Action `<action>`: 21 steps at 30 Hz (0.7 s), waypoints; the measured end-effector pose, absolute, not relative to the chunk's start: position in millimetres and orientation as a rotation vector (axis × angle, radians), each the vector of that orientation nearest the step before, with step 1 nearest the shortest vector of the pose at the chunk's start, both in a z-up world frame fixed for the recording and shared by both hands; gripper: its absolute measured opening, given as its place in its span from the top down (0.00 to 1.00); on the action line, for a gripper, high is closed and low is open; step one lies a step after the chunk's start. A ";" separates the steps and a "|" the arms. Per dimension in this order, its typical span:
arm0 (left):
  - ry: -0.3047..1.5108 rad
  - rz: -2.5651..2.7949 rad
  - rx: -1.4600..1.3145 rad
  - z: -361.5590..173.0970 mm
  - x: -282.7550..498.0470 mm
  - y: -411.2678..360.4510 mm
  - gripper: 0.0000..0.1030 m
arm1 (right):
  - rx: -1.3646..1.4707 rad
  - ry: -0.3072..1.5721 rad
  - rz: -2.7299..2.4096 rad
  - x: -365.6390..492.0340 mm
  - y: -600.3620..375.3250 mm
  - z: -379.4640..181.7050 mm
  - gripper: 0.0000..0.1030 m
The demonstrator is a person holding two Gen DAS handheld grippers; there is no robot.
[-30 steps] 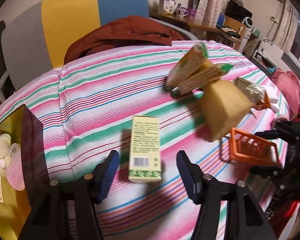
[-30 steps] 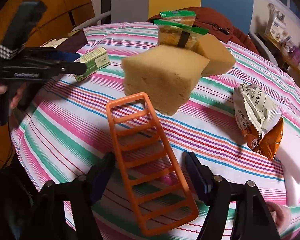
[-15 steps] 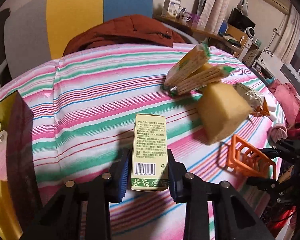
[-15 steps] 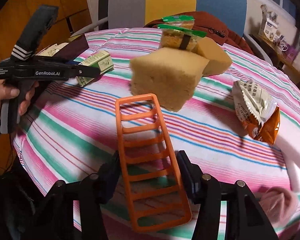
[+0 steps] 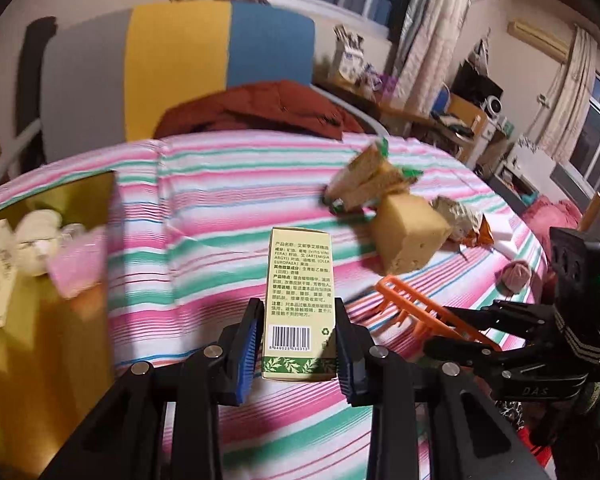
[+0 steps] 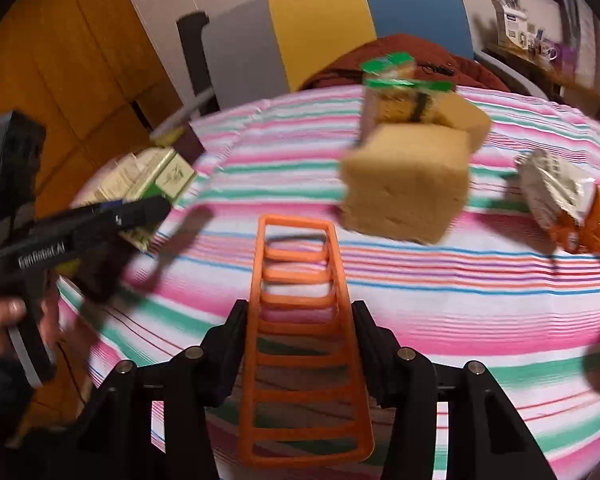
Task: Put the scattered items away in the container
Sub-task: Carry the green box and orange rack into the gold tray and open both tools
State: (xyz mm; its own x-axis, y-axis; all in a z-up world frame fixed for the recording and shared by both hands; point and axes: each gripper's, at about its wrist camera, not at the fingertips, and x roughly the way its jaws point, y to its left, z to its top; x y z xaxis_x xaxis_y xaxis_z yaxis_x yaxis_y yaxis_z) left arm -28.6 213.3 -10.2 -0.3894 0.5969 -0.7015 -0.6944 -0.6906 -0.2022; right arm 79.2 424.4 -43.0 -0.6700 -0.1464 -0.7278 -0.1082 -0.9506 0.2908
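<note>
On the striped tablecloth (image 5: 204,184), tidying was partly done.
At far left the container (image 5: 40,320) already held some items; the left gripper (image 5: 299,350) clamped the green box (image 5: 300,304), the right gripper (image 6: 300,344), jaws just closing, squeezed the orange rack (image 6: 300,344); sponges (image 6: 408,184) and snack packets (image 6: 560,200) remained.

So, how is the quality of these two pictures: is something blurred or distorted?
Left wrist view: the held box reads sharp, while the sponge and wafer packets are motion-smeared. Right wrist view: blur is stronger on the snack bag, and fisheye bends the striped tablecloth; the orange rack stays fairly clear.
</note>
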 end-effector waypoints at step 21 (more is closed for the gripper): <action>-0.049 2.422 -1.166 -27.9 -97.8 46.3 0.68 | 1.059 -0.345 -2.619 -27.3 280.1 17.2 0.51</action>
State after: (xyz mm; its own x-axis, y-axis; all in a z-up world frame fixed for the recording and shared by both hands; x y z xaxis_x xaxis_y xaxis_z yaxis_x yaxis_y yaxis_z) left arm -97.8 46.3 -27.9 -0.5418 0.4093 -0.7341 -0.3794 -0.8985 -0.2209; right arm -27.3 280.1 17.2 -0.6857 -0.3567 -0.6345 0.1802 -0.9278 0.3268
